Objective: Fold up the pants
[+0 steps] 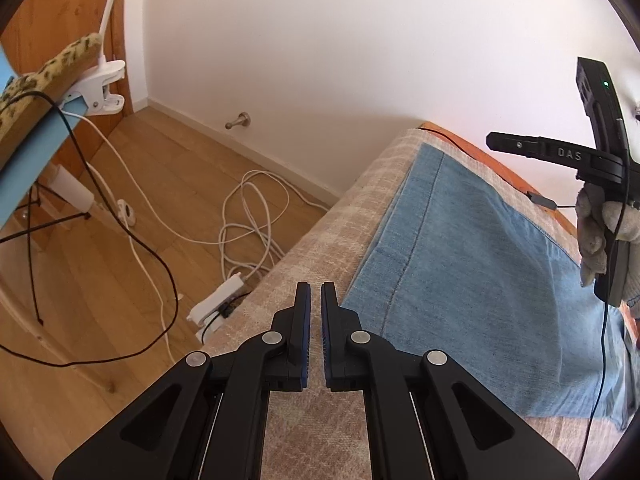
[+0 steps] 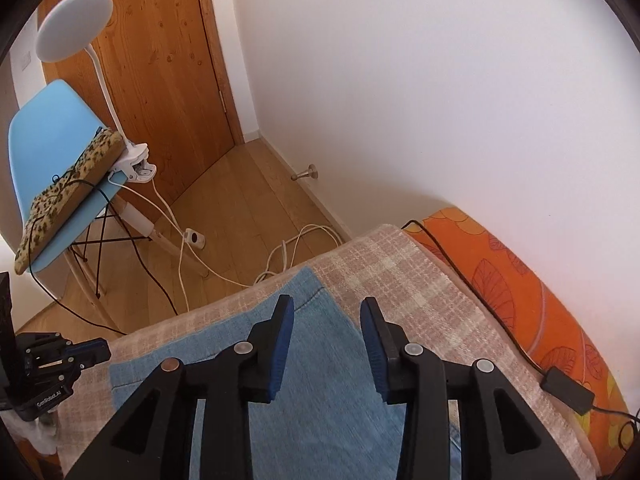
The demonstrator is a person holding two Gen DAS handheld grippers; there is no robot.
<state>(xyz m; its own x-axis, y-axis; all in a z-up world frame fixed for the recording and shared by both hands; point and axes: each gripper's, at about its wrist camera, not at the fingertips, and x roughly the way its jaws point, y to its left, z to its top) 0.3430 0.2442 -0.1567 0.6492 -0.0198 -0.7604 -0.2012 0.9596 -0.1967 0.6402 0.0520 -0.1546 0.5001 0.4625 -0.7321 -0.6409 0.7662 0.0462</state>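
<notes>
Denim pants look already folded into a flat rectangle on the checked blanket, so probably one more fold or tidying left. Left gripper is nearly closed and empty beside them; right gripper hovers wide above.

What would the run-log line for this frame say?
task: fold pants | left gripper: nearly shut, empty, over plaid blanket | right gripper: open, empty, above jeans | jeans: flat on blanket

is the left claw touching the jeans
Apart. The left wrist view shows the left claw over the checked blanket, blanket visible between it and the jeans.
</notes>
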